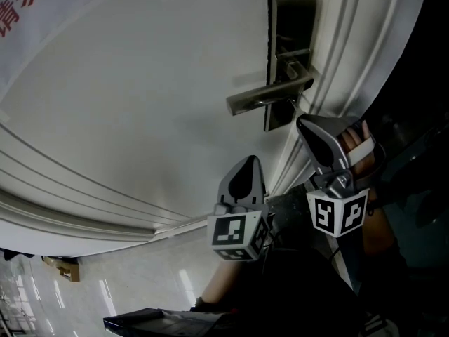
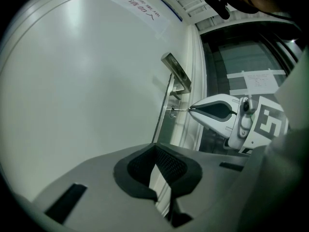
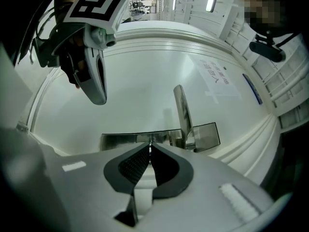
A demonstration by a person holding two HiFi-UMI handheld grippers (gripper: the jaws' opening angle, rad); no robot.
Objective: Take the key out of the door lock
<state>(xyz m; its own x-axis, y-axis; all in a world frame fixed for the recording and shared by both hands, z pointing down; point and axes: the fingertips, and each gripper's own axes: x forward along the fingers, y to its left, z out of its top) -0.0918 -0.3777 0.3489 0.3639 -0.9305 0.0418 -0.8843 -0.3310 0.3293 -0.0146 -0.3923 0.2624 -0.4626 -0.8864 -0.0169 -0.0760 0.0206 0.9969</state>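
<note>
On the white door (image 1: 140, 83) a dark metal lock plate (image 1: 291, 48) carries a lever handle (image 1: 270, 97). In the left gripper view a thin key (image 2: 180, 109) bridges the keyhole (image 2: 172, 111) and the tip of my right gripper (image 2: 189, 109), which is shut on the key's outer end. From the right gripper view, the right gripper (image 3: 150, 147) has its jaws pinched together, and a sliver of key (image 3: 150, 141) points at the lock plate (image 3: 145, 139). My left gripper (image 1: 250, 160) hangs below the handle, clear of the door, shut and holding nothing.
The moulded door frame (image 1: 351, 55) runs just right of the lock plate. Pale tiled floor (image 1: 140, 286) lies below, with a small wooden object (image 1: 66, 269) at the left. A notice sheet (image 3: 215, 76) is stuck on the door. A person's hand (image 1: 354, 142) holds the right gripper.
</note>
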